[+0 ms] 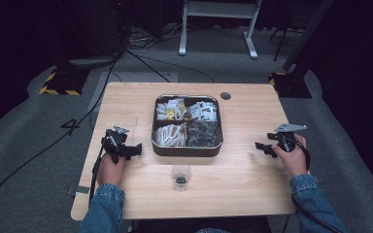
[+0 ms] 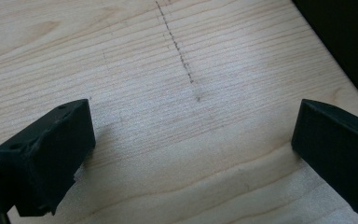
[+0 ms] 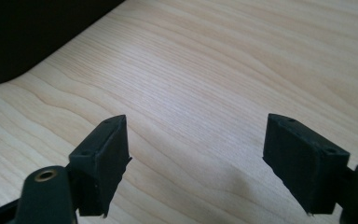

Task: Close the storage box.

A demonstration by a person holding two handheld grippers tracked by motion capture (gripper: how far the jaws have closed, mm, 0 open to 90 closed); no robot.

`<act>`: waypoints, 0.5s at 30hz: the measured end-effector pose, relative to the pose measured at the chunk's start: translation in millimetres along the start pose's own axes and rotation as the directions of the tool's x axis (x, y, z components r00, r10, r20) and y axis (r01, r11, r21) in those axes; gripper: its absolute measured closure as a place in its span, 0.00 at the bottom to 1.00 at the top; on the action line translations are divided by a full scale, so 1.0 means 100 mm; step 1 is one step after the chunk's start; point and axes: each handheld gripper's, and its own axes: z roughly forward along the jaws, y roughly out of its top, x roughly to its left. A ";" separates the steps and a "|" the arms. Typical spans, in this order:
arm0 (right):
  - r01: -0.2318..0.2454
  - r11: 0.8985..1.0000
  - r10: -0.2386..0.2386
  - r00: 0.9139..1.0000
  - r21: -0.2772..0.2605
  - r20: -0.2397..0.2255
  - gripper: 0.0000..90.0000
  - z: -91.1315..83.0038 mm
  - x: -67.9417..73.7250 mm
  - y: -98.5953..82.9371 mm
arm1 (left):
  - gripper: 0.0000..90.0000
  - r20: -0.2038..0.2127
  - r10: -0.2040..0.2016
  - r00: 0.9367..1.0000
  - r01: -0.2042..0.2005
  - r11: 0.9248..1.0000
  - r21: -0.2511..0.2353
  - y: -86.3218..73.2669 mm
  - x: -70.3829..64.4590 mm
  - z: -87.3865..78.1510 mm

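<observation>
My high view looks forward and down over the whole wooden table (image 1: 233, 189) from my near side. Each gripper camera sits low and close, aimed along its own jaws at bare tabletop, the left near the table's left edge, the right near its right edge

Denim sleeves (image 1: 104, 204); black grippers w/ black cables, grey top plates.

A light, pale-wood rectangular tabletop (image 1: 126, 102) with rounded corners carries a square metal tin (image 1: 187, 148) of paper packets at its middle. A small clear plastic cup (image 1: 181, 176) stands just in front of the tin, and a dark round disc (image 1: 225, 95) sits near the far edge.
</observation>
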 end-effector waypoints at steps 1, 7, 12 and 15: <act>-0.009 1.000 0.009 1.000 0.002 -0.001 0.24 0.01 -0.02 -0.03 | 0.00 0.000 0.000 1.000 0.000 1.000 0.000 0.00 0.00 0.00; -0.054 0.999 0.054 0.999 0.006 -0.002 0.23 0.05 -0.14 -0.15 | 0.00 0.001 0.000 1.000 0.000 1.000 0.000 0.00 0.00 0.00; -0.041 0.999 0.041 0.999 0.018 0.036 0.20 0.06 -0.19 -0.23 | 0.00 0.002 0.004 1.000 -0.004 1.000 -0.001 0.00 0.00 0.00; -0.031 0.999 0.030 0.997 0.011 0.070 0.19 0.06 -0.21 -0.25 | 0.00 0.002 0.003 1.000 -0.003 1.000 -0.001 0.00 0.00 0.00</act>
